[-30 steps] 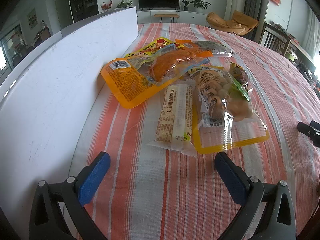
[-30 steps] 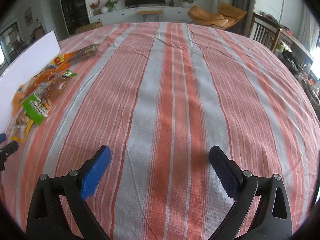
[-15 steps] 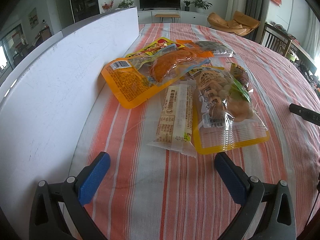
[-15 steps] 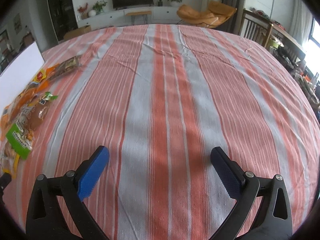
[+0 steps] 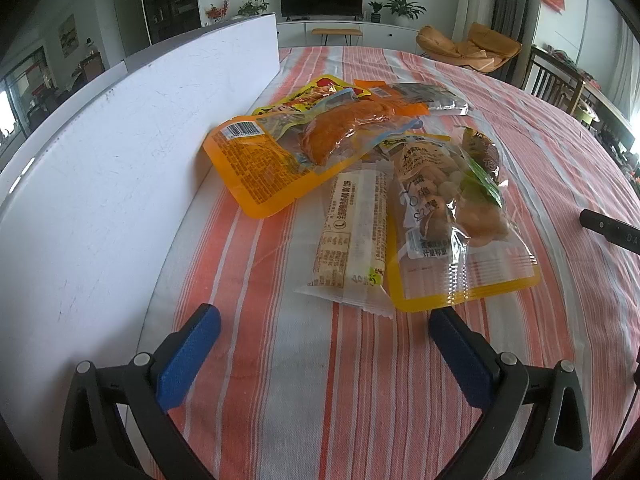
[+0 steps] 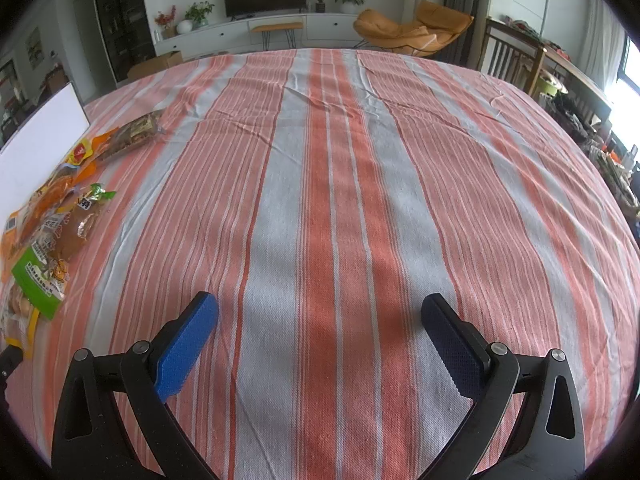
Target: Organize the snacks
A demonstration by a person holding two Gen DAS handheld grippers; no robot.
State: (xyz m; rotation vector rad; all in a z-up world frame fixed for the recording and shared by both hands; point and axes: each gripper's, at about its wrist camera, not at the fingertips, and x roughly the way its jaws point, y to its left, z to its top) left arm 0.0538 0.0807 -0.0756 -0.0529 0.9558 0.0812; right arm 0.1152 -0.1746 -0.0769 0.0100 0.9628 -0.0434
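Several snack packs lie in a loose pile on the striped cloth. In the left wrist view a long white pack (image 5: pixel 354 232) lies nearest, beside a clear yellow-edged bag of round snacks (image 5: pixel 452 216). An orange bag (image 5: pixel 304 148) sits behind them, and a dark pack (image 5: pixel 432 98) lies farthest. My left gripper (image 5: pixel 324 344) hovers open just short of the white pack, holding nothing. In the right wrist view my right gripper (image 6: pixel 320 332) is open over bare cloth, with the pile (image 6: pixel 52 220) far off to its left. Part of the right gripper (image 5: pixel 608 230) shows at the left view's right edge.
A tall white board (image 5: pixel 120 152) stands upright along the left of the pile. The striped tablecloth (image 6: pixel 360 160) spreads wide to the right of the snacks. Chairs (image 6: pixel 508 60) and a cluttered side table stand past the table's right edge.
The right gripper has swung rightward, so the snack pile slid toward its view's left edge. The left gripper has stayed still.
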